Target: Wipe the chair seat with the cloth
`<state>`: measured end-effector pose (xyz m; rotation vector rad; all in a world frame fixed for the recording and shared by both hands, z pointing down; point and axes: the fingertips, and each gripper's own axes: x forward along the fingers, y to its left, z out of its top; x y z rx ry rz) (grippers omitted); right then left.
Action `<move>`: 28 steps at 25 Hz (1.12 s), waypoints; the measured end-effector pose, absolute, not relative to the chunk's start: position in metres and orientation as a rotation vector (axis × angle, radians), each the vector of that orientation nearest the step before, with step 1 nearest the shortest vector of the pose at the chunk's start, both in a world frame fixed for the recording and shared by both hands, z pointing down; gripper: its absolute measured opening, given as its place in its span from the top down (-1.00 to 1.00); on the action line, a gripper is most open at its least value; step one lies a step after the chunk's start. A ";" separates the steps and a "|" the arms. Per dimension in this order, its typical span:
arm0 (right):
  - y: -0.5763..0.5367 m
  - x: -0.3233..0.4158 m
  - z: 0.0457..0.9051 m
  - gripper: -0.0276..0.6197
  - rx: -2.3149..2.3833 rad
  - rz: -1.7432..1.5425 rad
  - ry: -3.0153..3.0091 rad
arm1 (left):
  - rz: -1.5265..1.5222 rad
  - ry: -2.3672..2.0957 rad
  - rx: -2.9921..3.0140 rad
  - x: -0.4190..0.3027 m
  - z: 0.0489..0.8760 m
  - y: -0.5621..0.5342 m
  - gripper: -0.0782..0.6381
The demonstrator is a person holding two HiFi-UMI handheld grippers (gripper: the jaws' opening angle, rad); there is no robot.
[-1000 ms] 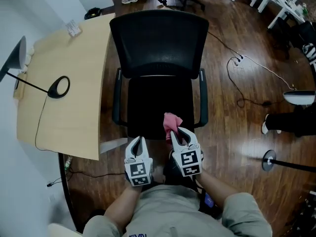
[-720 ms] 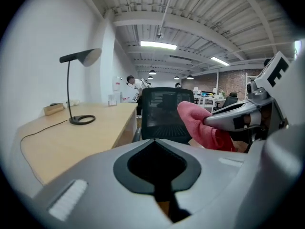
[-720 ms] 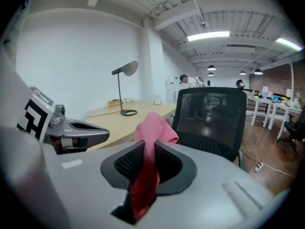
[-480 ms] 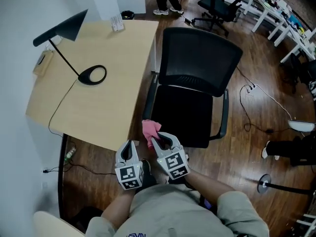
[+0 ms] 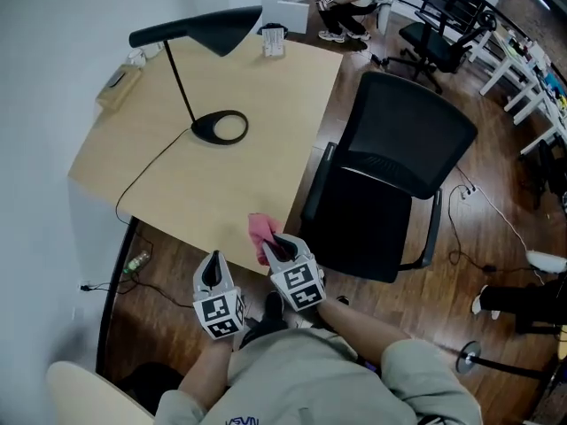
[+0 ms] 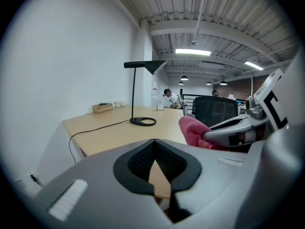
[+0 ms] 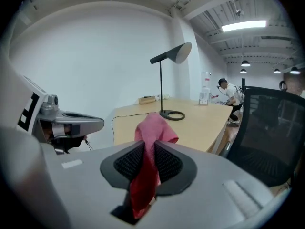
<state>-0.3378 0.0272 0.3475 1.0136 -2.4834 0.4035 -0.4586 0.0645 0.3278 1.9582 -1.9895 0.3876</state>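
The right gripper (image 5: 282,242) is clamped on the pink cloth (image 5: 260,235), whose lower end is buried between the jaws, and its top puffs out ahead of the tips; whether it touches the desk (image 5: 266,96) edge under it is unclear. The left gripper (image 5: 212,269), just to the left, has its jaws closed together on nothing, and only a sliver of desk shows through them. A second ago both grippers pointed at the front of the chair seat (image 5: 363,228); now the seat, dark and featureless, lies off to the right gripper's right, and the lamp (image 5: 219,127) stands ahead.
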 end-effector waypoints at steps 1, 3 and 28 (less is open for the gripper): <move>0.025 -0.348 0.354 0.72 1.003 0.408 -2.472 | 0.382 -1.996 1.950 -0.468 0.328 0.066 0.77; 0.019 -0.365 0.370 0.72 0.990 0.415 -2.439 | 0.376 -2.005 1.935 -0.487 0.328 0.070 0.77; -0.001 -0.373 0.423 0.44 0.968 0.605 -2.235 | 0.270 -1.883 1.987 -0.505 0.336 0.065 0.77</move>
